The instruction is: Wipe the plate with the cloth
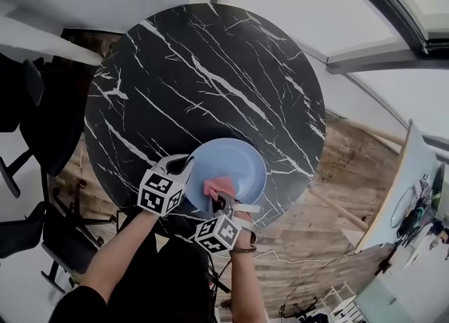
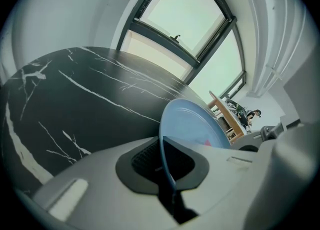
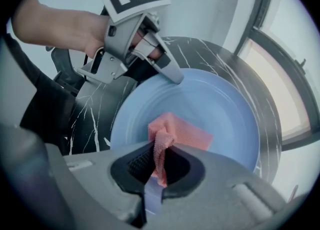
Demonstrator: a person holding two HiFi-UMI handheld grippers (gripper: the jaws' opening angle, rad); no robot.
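You're clamping the left gripper (image 1: 188, 166) onto the plate's left rim, jaws pressed together on the thin blue edge. The plate (image 1: 235, 163) is sitting over the near side of the black marble table (image 1: 196, 69), its hollow facing up at you. Moving right, the pink cloth (image 3: 176, 132) is lying bunched on the plate's inner surface, toward its near edge. Your right gripper (image 3: 157, 166) is pinching a twisted fold of that cloth between its pads, pointing steeply down into the plate, with the rest of the cloth spreading out beyond the jaws against the blue.
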